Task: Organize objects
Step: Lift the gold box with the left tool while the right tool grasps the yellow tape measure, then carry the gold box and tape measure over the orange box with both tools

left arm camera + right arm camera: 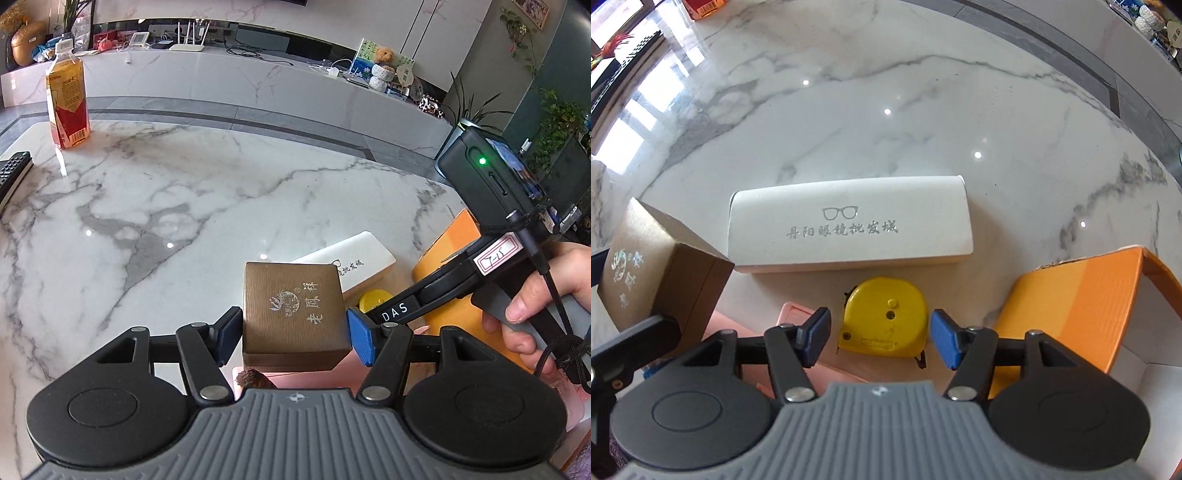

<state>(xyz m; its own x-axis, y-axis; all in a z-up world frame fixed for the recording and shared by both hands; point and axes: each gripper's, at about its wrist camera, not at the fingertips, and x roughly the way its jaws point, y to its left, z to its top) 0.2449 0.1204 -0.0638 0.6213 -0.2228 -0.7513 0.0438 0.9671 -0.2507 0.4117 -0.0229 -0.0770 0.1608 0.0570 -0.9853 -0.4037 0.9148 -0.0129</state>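
My left gripper (295,336) is shut on a brown square box with silver lettering (295,314), its blue pads pressed on the box's two sides; the box hangs over a pink tray (314,380). That box also shows at the left of the right wrist view (665,273). My right gripper (881,334) points straight down and is open. A yellow tape measure (882,321) lies flat on the marble table (923,129) between the gripper's blue pads, with a gap on each side. A hand (535,302) holds the right gripper's handle.
A white glasses case (849,229) lies just beyond the tape measure. An orange box (1082,302) stands to its right and the pink tray (790,317) to its left. A tea bottle (68,103) and a black remote (13,173) sit at the far left.
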